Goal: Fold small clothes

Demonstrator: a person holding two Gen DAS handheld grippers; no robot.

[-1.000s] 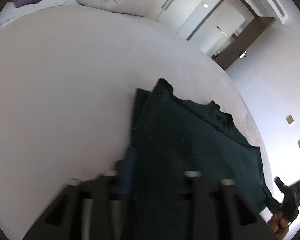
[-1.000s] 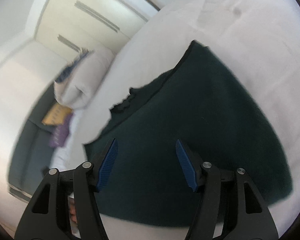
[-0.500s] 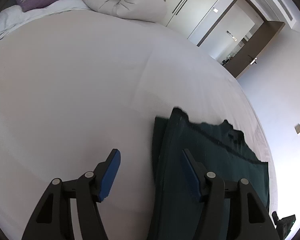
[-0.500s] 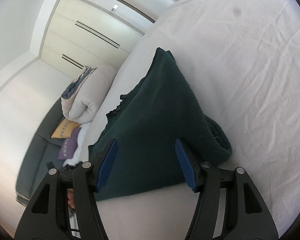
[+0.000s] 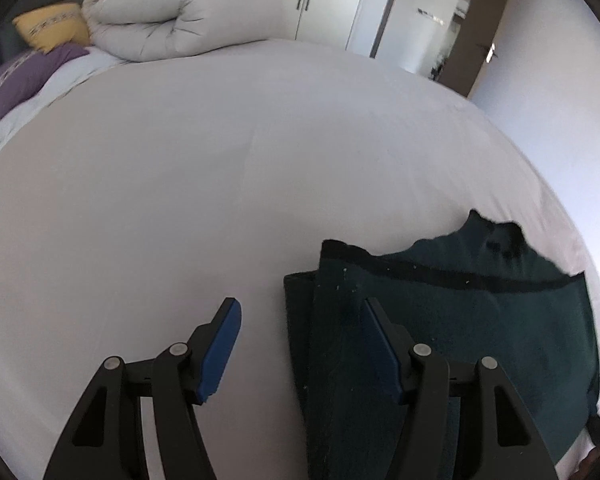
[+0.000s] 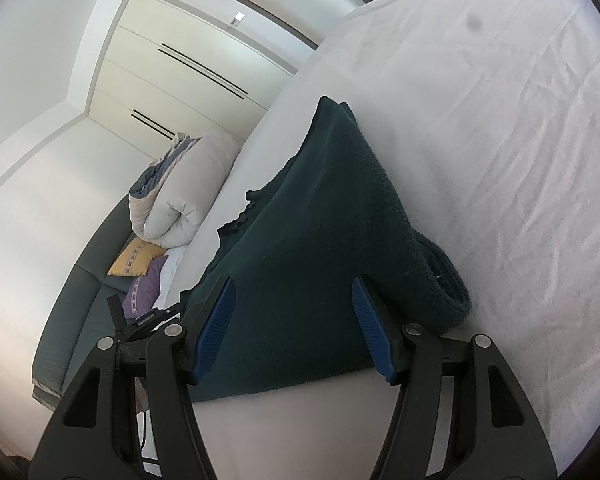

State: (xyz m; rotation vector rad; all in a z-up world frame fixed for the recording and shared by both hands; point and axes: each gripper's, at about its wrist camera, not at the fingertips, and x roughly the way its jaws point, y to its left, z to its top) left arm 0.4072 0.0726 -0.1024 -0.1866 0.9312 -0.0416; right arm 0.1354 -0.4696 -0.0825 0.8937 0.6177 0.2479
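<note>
A dark green garment (image 5: 460, 320) lies folded flat on the white bed sheet (image 5: 180, 180). My left gripper (image 5: 300, 304) hangs open just above the garment's left edge. Its right finger is over the cloth, its left finger is over bare sheet, and nothing is pinched. In the right wrist view the same garment (image 6: 320, 220) stretches away from me, with a thick rolled fold (image 6: 448, 280) along its right side. My right gripper (image 6: 291, 282) stands open low over the garment's near end, its blue pads apart and clear of the cloth.
A rolled grey duvet (image 5: 172, 20), a yellow cushion (image 5: 52, 30) and a purple cushion (image 5: 24, 76) lie at the head of the bed. White wardrobe doors (image 6: 180, 60) stand behind. Wide bare sheet (image 6: 500, 160) spreads around the garment.
My left gripper rolled and slid left, so the garment now sits further right in its view. My right gripper sank toward the garment's near end early on, then held still.
</note>
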